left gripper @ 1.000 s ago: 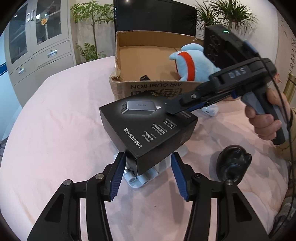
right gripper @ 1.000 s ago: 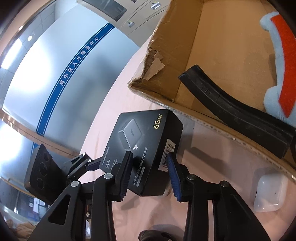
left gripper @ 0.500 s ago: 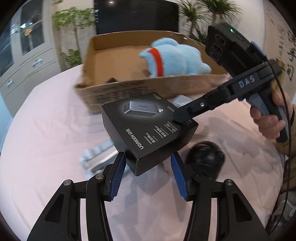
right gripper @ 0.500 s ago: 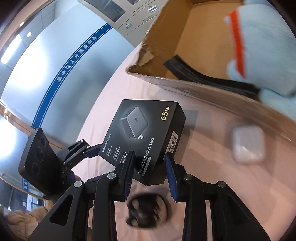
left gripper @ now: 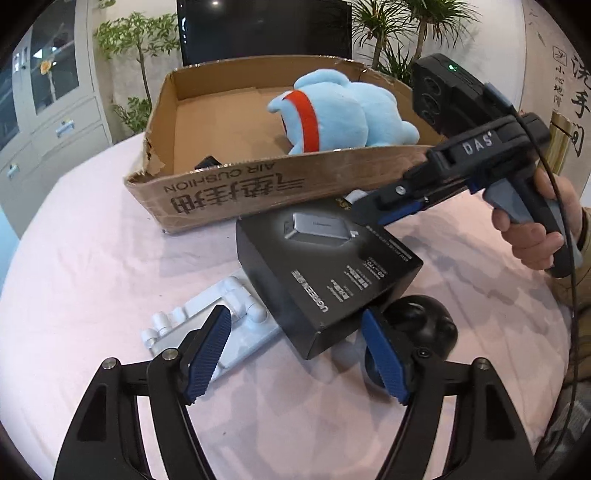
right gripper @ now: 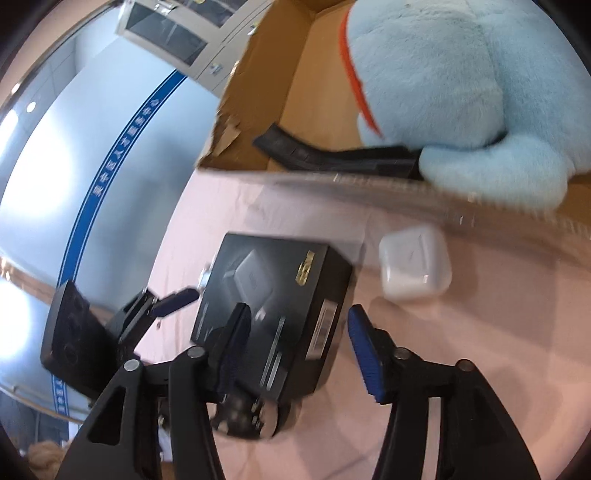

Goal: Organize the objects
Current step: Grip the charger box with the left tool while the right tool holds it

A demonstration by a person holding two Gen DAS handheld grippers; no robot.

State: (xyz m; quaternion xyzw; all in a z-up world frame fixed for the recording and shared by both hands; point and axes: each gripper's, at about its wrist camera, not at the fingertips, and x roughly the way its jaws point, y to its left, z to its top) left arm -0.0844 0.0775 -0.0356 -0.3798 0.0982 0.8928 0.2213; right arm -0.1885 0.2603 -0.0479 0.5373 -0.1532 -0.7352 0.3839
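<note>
A black charger box (left gripper: 328,273) lies tilted, propped on a white stand (left gripper: 207,325) and a black round object (left gripper: 424,325), in front of the cardboard box (left gripper: 258,192). It also shows in the right wrist view (right gripper: 273,306). My left gripper (left gripper: 295,350) is open, its pads apart from the charger box's near corner. My right gripper (right gripper: 295,347) is open around the box's other end; it shows in the left wrist view (left gripper: 373,218) above the box's far edge. A blue plush toy (left gripper: 340,114) and a black curved item (right gripper: 332,155) lie in the cardboard box.
A white earbud case (right gripper: 413,266) lies on the pink tablecloth (left gripper: 92,277) next to the cardboard box's wall. A grey cabinet (left gripper: 48,110) stands at the far left, a dark screen (left gripper: 262,29) and plants behind the box.
Both grippers were shut on the charger box and held it in the air. Now both have opened and the box rests tilted on the stand and the black round object.
</note>
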